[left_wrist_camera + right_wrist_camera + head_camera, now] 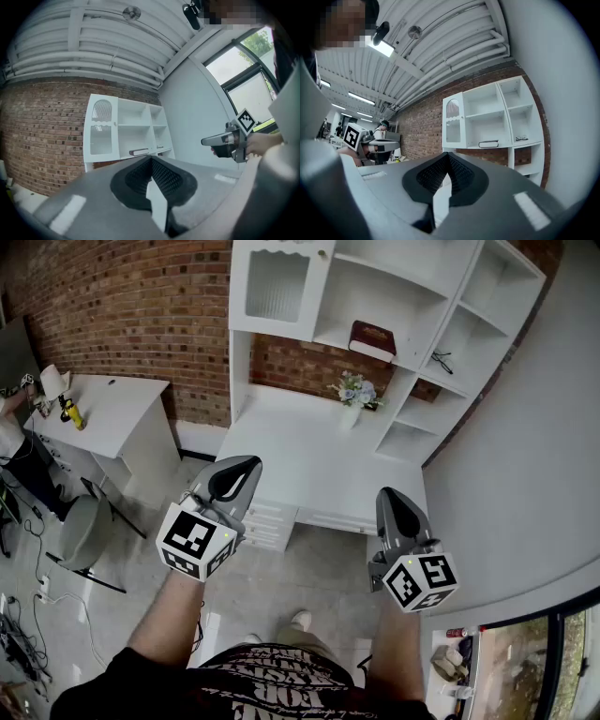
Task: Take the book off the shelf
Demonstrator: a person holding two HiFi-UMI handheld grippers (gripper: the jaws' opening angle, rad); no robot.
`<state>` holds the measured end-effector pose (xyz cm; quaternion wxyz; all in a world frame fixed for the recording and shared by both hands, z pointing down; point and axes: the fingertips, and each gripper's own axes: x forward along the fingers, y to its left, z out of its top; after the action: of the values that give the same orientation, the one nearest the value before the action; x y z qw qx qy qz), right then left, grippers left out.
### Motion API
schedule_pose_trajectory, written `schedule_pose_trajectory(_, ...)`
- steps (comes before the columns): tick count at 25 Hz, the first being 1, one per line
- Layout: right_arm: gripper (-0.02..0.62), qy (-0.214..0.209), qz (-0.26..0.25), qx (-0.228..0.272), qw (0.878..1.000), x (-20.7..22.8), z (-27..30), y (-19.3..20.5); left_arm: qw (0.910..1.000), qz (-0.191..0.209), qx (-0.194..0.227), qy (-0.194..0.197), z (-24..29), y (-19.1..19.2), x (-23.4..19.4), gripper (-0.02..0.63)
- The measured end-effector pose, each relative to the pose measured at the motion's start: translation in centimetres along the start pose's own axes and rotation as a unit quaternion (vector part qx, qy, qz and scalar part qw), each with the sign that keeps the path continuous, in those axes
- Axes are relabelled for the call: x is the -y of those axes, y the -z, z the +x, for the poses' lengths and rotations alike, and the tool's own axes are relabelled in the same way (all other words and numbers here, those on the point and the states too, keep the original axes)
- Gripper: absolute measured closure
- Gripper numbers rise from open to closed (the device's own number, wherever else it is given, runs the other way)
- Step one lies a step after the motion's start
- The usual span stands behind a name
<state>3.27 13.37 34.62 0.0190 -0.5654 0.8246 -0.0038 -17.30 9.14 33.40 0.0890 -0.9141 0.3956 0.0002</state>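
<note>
A dark red book [372,339] lies flat on a middle shelf of the white shelf unit [422,310] against the brick wall. It also shows as a thin dark slab in the left gripper view [139,152] and the right gripper view [488,144]. My left gripper [246,463] and right gripper [387,493] are held level side by side, well short of the shelves. Both point toward the shelves. The jaws of each are shut with nothing between them. The left gripper view catches the right gripper [225,140].
A white desk top [300,465] with drawers sits under the shelves and carries a small flower vase [353,393]. Glasses [442,359] lie on a right-hand shelf. A second white table [112,413], a grey chair [84,531] and floor cables stand to the left.
</note>
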Motion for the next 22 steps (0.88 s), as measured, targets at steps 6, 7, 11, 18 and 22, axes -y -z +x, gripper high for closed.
schedule_pose_trajectory(6,0.574,-0.007,-0.021,-0.016,1.000,-0.9,-1.7,0.6,0.9999,0.012,-0.006,0.004,-0.4,0.2,2.2,0.606)
schedule_pose_trajectory(7,0.574,-0.010,-0.018,-0.015,1.000,-1.1,-1.8,0.6,0.9999,0.010,-0.005,0.006,-0.5,0.2,2.4,0.606)
schedule_pose_trajectory(11,0.574,-0.025,0.002,-0.009,1.000,-1.6,-2.2,0.4,1.0000,0.008,-0.002,0.003,-1.2,0.1,2.9,0.606)
schedule_pose_trajectory(18,0.574,-0.034,0.001,-0.016,0.999,-2.0,-2.0,0.8,0.9997,-0.001,-0.013,-0.020,-2.4,1.9,1.9,0.606)
schedule_pose_trajectory(22,0.574,-0.041,0.008,-0.019,0.999,-0.9,-1.1,1.0,0.9994,0.005,-0.018,-0.029,-1.7,2.5,1.3,0.606)
